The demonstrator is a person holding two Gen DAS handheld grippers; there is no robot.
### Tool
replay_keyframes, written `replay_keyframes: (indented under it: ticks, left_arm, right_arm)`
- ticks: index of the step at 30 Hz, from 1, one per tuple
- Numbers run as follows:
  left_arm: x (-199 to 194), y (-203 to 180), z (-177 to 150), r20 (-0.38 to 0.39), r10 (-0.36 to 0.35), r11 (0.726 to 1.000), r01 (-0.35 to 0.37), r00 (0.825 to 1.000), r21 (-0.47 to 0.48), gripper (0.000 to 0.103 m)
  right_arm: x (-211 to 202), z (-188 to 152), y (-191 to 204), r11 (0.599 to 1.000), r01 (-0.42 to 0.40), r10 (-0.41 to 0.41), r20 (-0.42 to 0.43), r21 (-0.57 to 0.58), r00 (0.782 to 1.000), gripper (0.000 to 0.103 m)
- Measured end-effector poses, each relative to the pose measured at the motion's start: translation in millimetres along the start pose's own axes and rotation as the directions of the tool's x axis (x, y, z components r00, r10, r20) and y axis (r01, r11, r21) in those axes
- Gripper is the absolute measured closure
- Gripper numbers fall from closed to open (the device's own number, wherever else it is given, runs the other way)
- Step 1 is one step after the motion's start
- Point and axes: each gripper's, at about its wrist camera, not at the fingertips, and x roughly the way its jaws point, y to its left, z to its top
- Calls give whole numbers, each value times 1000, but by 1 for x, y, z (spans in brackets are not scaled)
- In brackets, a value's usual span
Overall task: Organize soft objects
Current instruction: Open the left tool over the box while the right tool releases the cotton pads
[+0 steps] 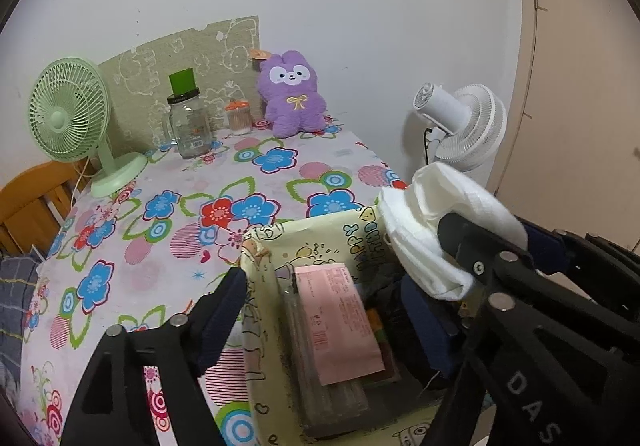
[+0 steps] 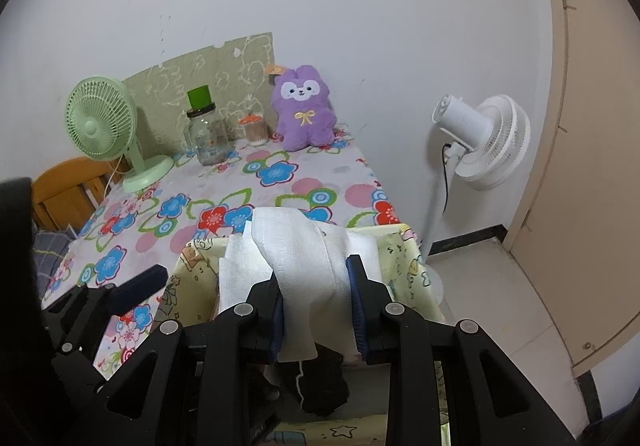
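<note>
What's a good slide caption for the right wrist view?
Right gripper clamps a white cloth above the yellow storage box; purple plush toy waits on the floral tablecloth.

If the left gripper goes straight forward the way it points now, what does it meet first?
Probably the yellow storage box: the open left gripper points into it, with the pink paper lying inside. The white cloth held by the right gripper hangs just to its right. Depth is unclear.
</note>
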Motion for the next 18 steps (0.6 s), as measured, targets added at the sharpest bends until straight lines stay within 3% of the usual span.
replay_keyframes:
  ticks: [9,12,14,18]
  left_arm:
    - [5,3,-10,-42,16,999,-15,999,33,17]
    - [4,4,-14,-49,25,999,-23,999,41,14]
    - [3,5,-15,-50,33,998,-30,998,47,13]
    - [-1,10,-19,-46,39,998,-37,998,47,9]
  right_arm:
    - [15,-10,3,1000,-20,21,-58,21,998,69]
    - [16,-13,4,999,-23,25,-69,22,997,57]
    - [16,-14,6,1000,-21,22,-68,13,997,41]
    - [11,-16,8,1000,-16,17,-55,16,998,28]
